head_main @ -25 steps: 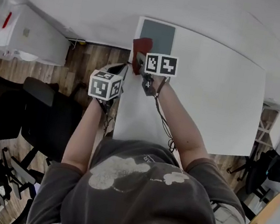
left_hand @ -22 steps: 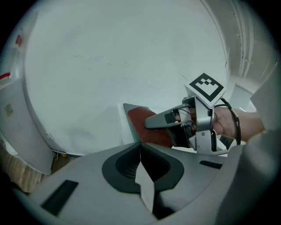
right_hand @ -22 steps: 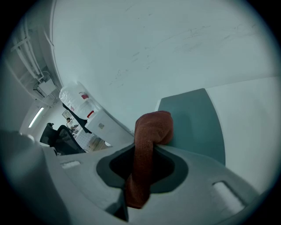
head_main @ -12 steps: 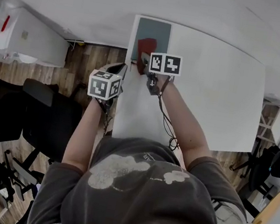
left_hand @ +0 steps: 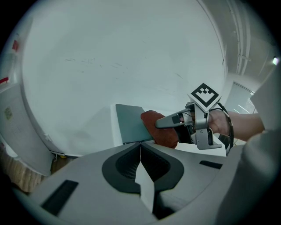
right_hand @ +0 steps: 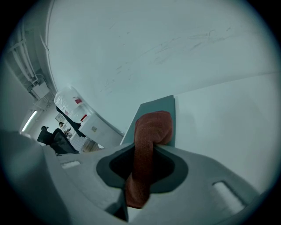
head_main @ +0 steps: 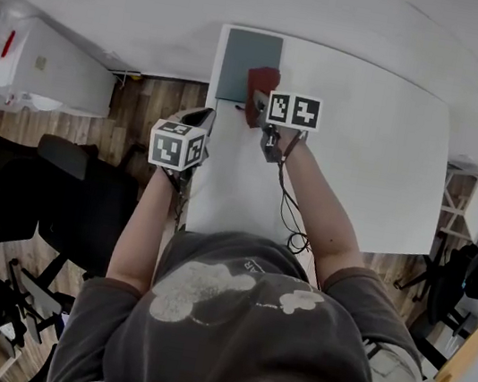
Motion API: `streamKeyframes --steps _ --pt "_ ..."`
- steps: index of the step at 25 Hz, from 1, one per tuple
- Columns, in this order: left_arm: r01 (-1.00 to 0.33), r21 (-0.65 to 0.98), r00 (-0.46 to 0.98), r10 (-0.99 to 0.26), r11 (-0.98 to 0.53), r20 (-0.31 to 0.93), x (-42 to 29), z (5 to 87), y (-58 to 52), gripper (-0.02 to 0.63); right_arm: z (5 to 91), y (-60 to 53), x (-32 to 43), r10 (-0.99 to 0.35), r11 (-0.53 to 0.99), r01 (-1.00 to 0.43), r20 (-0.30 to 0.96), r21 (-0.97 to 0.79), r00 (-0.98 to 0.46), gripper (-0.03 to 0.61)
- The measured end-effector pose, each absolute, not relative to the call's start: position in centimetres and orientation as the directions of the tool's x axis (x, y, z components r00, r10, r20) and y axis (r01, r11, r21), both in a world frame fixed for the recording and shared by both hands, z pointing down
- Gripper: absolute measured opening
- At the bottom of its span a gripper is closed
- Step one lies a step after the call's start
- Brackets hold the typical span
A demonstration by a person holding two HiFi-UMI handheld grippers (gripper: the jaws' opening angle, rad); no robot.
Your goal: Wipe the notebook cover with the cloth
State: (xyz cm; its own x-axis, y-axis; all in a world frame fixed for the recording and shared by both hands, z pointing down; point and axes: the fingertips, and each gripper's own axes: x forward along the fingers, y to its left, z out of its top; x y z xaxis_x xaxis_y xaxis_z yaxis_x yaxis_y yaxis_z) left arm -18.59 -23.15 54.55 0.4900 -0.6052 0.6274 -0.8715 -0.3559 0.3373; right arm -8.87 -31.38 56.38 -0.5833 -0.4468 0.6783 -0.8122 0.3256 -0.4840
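A grey notebook lies flat at the far left corner of the white table. A red cloth rests on the notebook's right edge, partly on the table, and my right gripper is shut on it. In the right gripper view the cloth runs out between the jaws onto the notebook. My left gripper hovers at the table's left edge, jaws closed with nothing in them. The left gripper view shows the notebook, the cloth and the right gripper.
A white cabinet stands on the wooden floor at the left, with a black chair nearer me. A cable trails from the right gripper over the table. More furniture stands beyond the table's right edge.
My right gripper has drawn the cloth rightward across the notebook cover, from its left side to its right edge. The left gripper has stayed put.
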Motion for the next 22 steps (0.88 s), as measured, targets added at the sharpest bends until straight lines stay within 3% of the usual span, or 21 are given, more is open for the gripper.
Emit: streamKeyframes --steps 12,22 --pt "-0.879 0.326 0.476 -0.617 -0.347 0.627 -15.4 53.8 -21.9 -0.006 56.1 -30.2 -4.5 -0.461 0.321 -0.821 0.68 -0.472 -0.571 0.081" --pt "-0.909 0.311 0.415 -0.677 -0.278 0.608 -13.4 51.9 -21.0 -0.006 52.7 -29.8 -0.7 -0.49 0.367 -0.783 0.611 -0.502 -0.621 0.081"
